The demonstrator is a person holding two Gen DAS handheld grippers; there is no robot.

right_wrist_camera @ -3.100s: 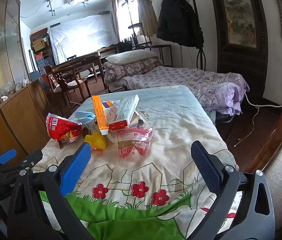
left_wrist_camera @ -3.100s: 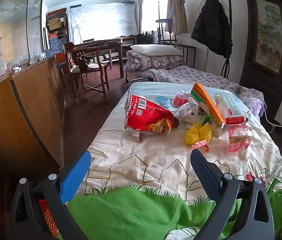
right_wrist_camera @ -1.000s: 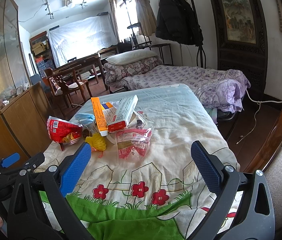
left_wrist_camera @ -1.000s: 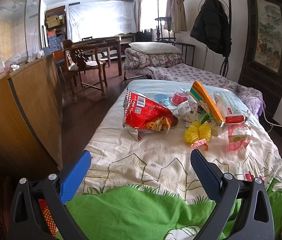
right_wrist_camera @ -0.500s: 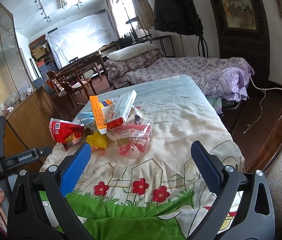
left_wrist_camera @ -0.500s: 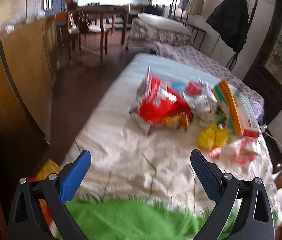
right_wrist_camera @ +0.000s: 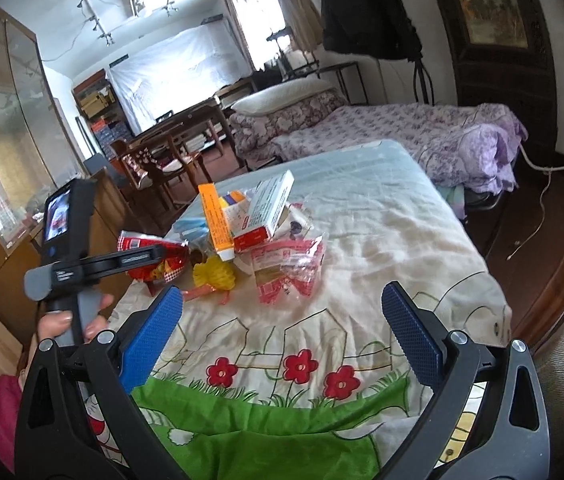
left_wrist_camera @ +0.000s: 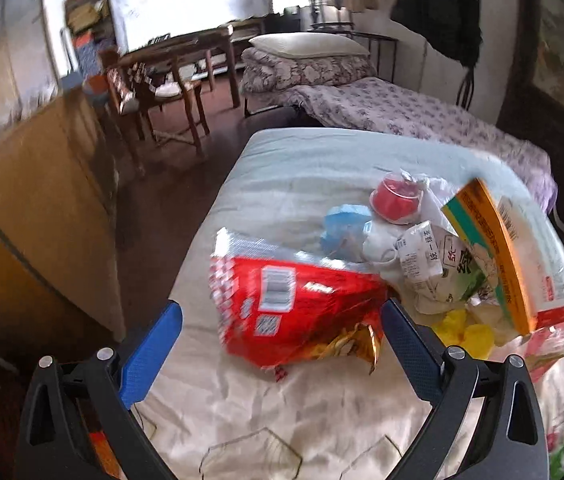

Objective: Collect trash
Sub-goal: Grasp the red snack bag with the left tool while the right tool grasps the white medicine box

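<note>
Left gripper (left_wrist_camera: 277, 344) spread wide, empty, over the near end of the red snack bag (left_wrist_camera: 298, 304); right gripper (right_wrist_camera: 282, 320) also spread wide, empty.

Snack bag lies on its side on the bed quilt (left_wrist_camera: 290, 412), torn mouth toward the right finger, contents faintly visible. Bag sits between the left fingers, contact not resolvable; motion blur. Behind it: blue wrapper (left_wrist_camera: 344, 228), red cup (left_wrist_camera: 396, 198), orange-edged carton (left_wrist_camera: 502, 256), yellow crumple (left_wrist_camera: 464, 330) partly hidden. Right gripper is well short of the pile; clear pink-printed packet (right_wrist_camera: 288, 268) nearest. A hand (right_wrist_camera: 67, 322) holds the left gripper's handle.
</note>
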